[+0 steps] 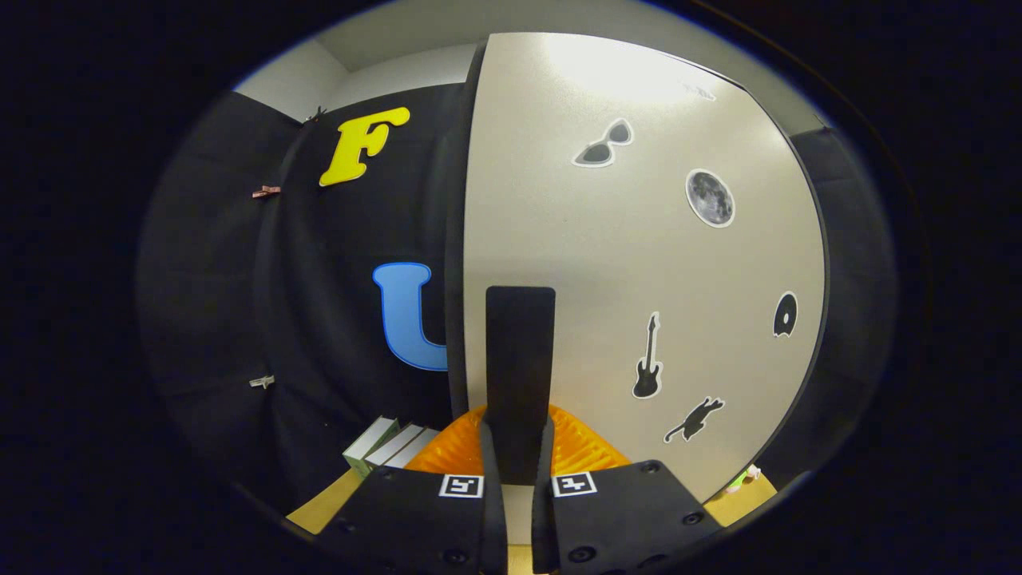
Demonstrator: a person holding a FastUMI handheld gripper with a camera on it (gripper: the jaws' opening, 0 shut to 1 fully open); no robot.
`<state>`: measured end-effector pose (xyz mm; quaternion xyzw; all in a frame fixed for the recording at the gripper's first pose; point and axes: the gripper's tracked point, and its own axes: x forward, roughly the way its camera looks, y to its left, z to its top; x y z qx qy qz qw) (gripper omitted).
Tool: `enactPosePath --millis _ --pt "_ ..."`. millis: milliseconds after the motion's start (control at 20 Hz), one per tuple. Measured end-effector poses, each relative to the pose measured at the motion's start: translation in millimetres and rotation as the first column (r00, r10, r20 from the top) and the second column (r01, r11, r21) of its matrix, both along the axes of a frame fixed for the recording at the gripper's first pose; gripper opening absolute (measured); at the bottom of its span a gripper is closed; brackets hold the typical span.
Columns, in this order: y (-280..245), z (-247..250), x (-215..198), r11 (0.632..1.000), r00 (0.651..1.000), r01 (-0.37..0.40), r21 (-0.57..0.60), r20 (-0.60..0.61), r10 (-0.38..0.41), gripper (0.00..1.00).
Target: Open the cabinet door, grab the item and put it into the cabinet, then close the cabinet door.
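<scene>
Claw (519,471) fingers nearly closed, pressing from both sides on my target, the tall black bar handle (520,359) of the pale beige cabinet door (623,263). Handle stands upright between them; small boxes (389,446) lie left.

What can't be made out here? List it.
Gripper view:
- Whatever lies behind the door: hidden by it.
- Lower end of the handle: covered by the gripper, fingers shut on it.
- green thing beside the door's corner: too small, partly cut off by the door.
</scene>
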<state>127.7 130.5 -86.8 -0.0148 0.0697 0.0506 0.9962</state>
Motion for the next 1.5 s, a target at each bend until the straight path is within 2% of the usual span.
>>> enactPosePath --millis 300,650,850,1200,1350,1500 --pt "-10 5 -33 0.998 0.998 -0.068 -0.008 -0.013 0.068 0.16" --pt "-29 11 -65 0.985 0.985 -0.17 0.037 -0.017 0.171 0.16" --pt "-38 12 -81 0.962 0.962 -0.269 0.037 -0.03 0.27 0.16" --pt "-61 16 -101 0.9 0.902 -0.43 0.068 -0.021 0.432 0.16" --pt "-78 18 -114 0.884 0.886 -0.46 0.076 -0.017 0.463 0.16" --pt "-98 20 -122 0.884 0.888 -0.459 0.091 0.004 0.46 0.16"
